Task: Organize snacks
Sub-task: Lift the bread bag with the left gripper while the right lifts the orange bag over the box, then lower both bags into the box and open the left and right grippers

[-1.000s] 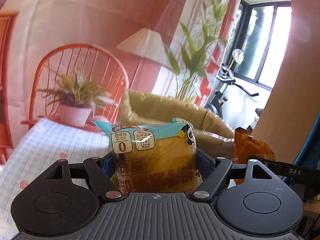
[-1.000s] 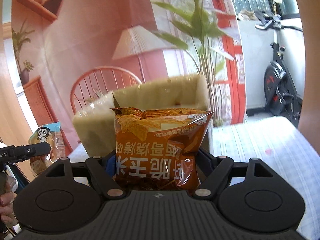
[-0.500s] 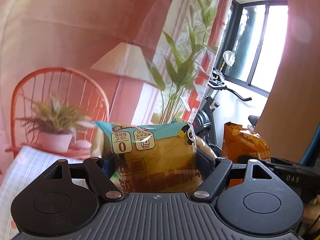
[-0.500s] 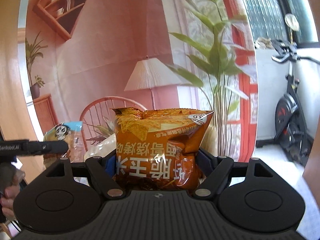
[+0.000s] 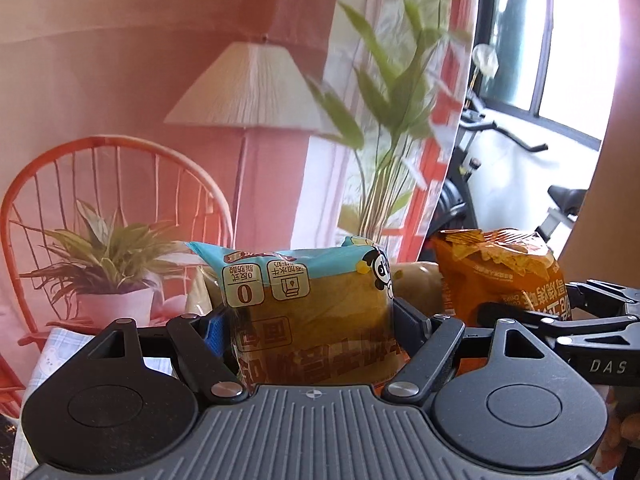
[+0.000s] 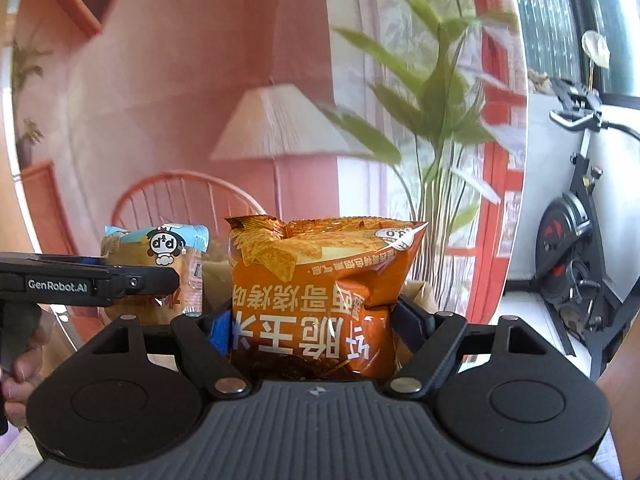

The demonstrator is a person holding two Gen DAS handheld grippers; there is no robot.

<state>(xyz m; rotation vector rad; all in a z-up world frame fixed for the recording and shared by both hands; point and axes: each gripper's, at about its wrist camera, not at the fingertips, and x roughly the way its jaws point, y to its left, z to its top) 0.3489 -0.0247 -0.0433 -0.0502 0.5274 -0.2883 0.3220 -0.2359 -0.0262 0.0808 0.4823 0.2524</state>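
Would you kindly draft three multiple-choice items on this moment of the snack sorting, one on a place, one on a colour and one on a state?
1. Seen from the left wrist camera, where is the orange chips bag?
A. to the right of the blue-topped bread pack
B. to its left
C. lying under it

2. What colour is the top band of the pack in the left tool?
A. red
B. light blue
C. black

3. What is the state of the right tool?
A. open and empty
B. shut on the chips bag
C. out of view

Answers:
1 A: the orange chips bag shows right of the bread pack.
2 B: the band above the panda print, held by the left tool, is light blue.
3 B: the right tool pinches the bag on both sides.
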